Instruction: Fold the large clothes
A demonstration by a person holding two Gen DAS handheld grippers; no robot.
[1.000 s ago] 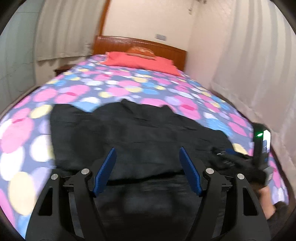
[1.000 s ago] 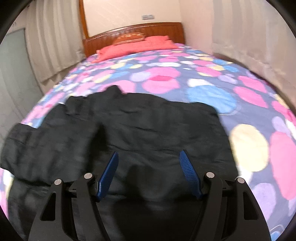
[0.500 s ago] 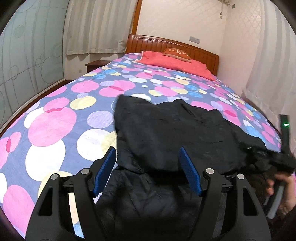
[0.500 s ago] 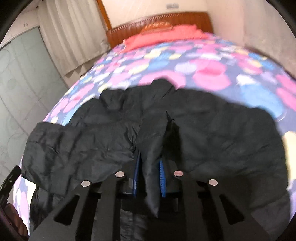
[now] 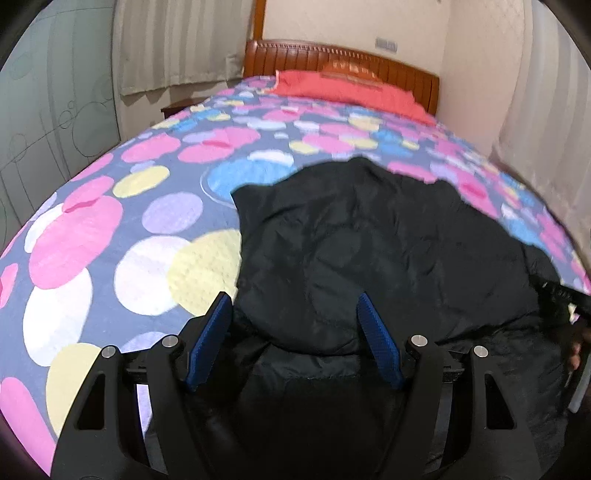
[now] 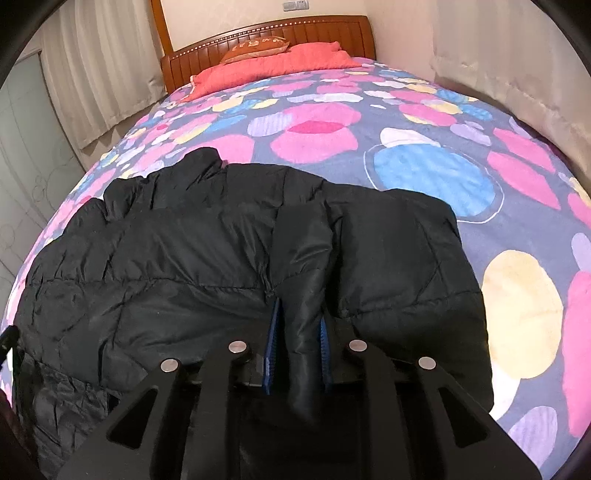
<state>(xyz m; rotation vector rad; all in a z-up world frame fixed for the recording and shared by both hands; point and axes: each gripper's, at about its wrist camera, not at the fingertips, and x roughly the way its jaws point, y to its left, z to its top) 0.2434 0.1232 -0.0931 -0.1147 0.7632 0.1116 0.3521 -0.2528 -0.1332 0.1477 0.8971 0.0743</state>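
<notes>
Two claws work a black padded jacket [image 6: 229, 266] spread across the near end of the bed [image 6: 424, 122]. The right gripper [image 6: 297, 343] is clamped on a raised fold of its fabric. The left gripper [image 5: 295, 334] stands with jaws wide apart over the jacket's near left edge, gripping nothing. Red pillows [image 6: 266, 62] lie against the far wooden headboard [image 6: 317, 29].

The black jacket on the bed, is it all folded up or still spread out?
Partly folded. The black jacket has one layer turned over on itself, but still lies wide across the bedspread. The right gripper pinches a ridge of it.
</notes>
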